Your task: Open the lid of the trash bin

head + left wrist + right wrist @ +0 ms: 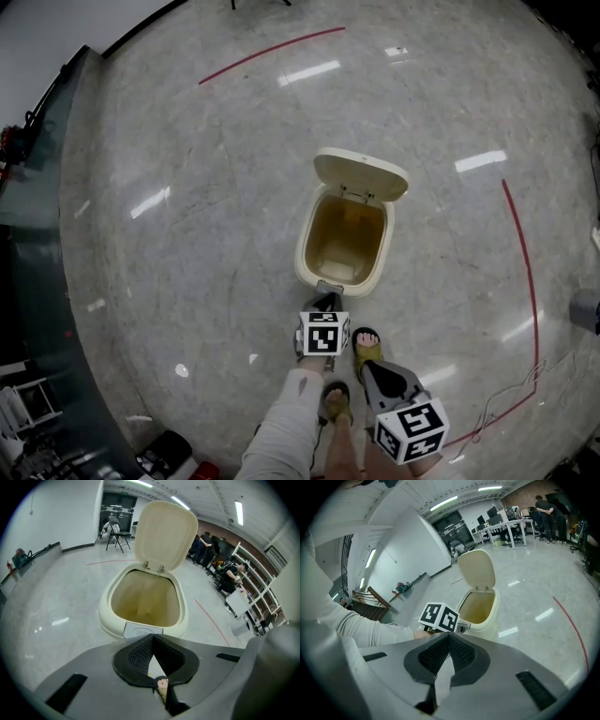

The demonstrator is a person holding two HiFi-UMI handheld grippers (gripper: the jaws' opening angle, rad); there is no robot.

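Note:
A cream trash bin [345, 268] stands on the floor with its lid [361, 174] swung up and back, and its inside [145, 597] looks empty. My left gripper [327, 300] is shut with nothing in it, its tip just at the bin's front edge by the grey push tab [142, 631]. In its own view the left gripper [152, 640] looks over the open bin and raised lid [165, 532]. My right gripper [369, 368] hangs lower right of the left one, shut and empty, well back from the bin [480, 612]. The right gripper [449, 638] sees the left gripper's marker cube [438, 617].
The person's sandalled feet [366, 343] stand just behind the grippers. Red tape lines [527, 272] curve across the shiny stone floor. A dark counter [37, 234] runs along the left. Several people [211, 545], a chair [117, 535] and shelves [262, 592] are far back.

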